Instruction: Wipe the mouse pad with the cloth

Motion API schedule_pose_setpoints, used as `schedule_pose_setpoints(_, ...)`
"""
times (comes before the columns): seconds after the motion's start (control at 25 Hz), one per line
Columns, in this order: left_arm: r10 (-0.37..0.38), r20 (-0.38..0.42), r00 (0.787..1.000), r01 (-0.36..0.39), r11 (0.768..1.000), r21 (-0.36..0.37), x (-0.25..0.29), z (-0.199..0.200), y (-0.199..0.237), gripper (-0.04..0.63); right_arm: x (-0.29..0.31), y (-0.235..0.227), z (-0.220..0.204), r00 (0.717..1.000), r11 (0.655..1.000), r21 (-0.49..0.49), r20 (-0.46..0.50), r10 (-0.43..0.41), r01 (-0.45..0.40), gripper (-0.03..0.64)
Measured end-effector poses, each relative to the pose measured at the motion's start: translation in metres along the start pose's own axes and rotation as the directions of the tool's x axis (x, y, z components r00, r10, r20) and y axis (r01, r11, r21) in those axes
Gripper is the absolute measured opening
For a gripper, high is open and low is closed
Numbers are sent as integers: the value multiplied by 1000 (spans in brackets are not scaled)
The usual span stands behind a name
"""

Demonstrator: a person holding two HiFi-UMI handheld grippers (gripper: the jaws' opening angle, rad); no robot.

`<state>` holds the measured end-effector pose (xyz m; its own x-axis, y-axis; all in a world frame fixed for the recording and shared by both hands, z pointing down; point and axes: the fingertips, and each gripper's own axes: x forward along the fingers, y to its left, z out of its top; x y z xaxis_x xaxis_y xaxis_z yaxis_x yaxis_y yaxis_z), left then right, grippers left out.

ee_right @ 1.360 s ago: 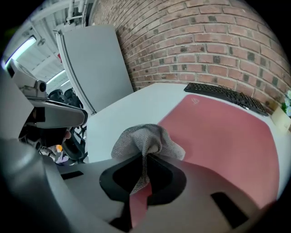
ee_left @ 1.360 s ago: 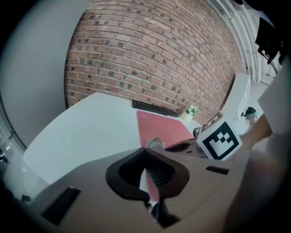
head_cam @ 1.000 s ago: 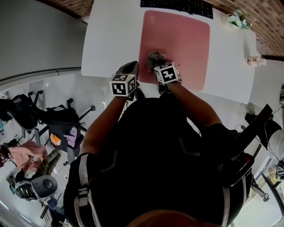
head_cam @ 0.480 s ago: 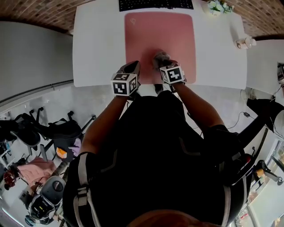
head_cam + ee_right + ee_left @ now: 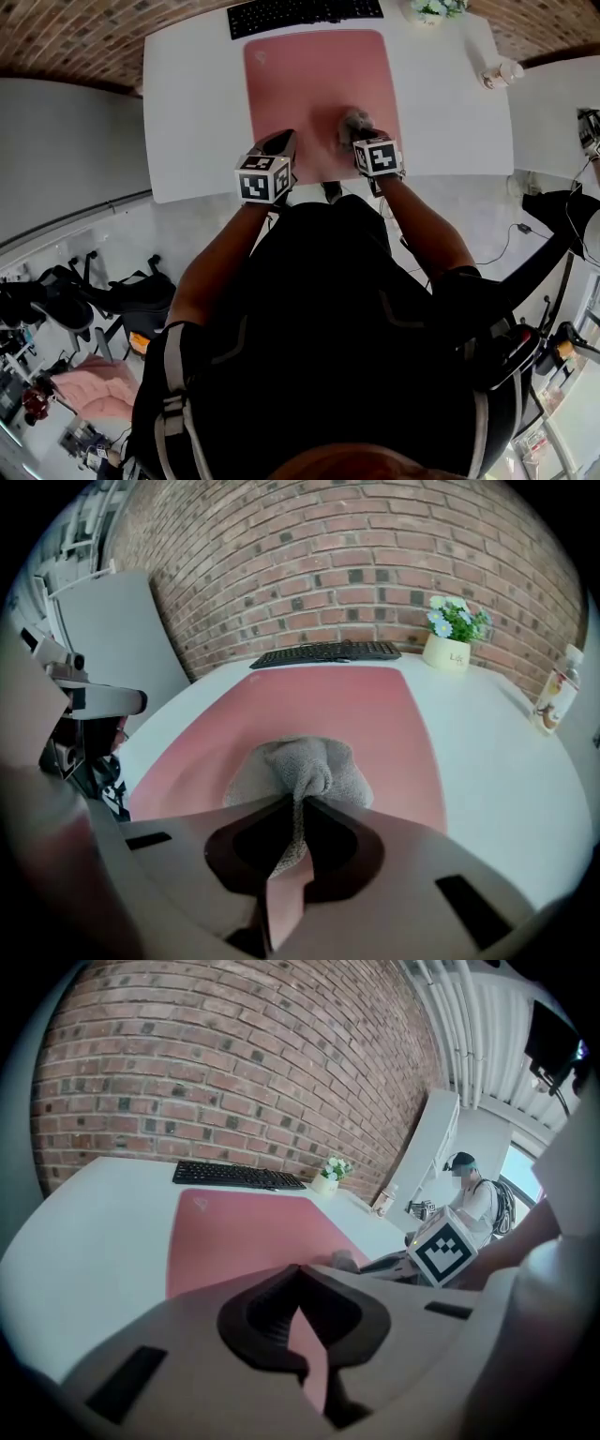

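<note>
White bench [image 5: 197, 112] carries the pink mouse pad [image 5: 309, 84]. Left gripper [image 5: 298, 1271], jaws together and empty, hovers at the pad's near-left edge, so the pad may slide. Right gripper [image 5: 298, 803] pinches the bunched cloth [image 5: 305, 761] between closed jaws on the pad's near-right; that thin hold could slip.

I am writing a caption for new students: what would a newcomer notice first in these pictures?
The large pink mouse pad lies on the white desk, with a black keyboard behind it. At its near right part the right gripper is shut on a grey cloth; the left gripper, shut and empty, is at its near left edge.
</note>
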<state>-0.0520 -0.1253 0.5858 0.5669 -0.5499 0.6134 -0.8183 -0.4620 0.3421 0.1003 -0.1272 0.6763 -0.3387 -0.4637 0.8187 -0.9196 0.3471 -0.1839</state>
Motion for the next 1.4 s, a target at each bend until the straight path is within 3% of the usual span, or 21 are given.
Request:
schedule_pose_setpoints(0.48,-53,-7,999,54,998,41,14,13,-16,0,-35,-94,-21,986,978,120,-14,-167,168,34)
schedule_pose_setpoints(0.76,-39,15,999,39,999,28,4,14,-6,0,-51,-116,-18,964,955,134,-8,-265,264,34)
schedule_pose_setpoints(0.96,-11,53,999,11,1000,0,-11,14,10,0,-52,-80,16,975,973,102,60,-216,209,34)
schedule_pose_setpoints(1.16,41,90,995,-37,998,-44,-37,8,33,0,-43,-6,58,989,996,-4,120,-83,84,34)
schedule_pose_setpoints(1.4,116,112,987,-107,991,-85,-73,-4,65,0,-14,90,91,991,991,-123,117,64,-50,34)
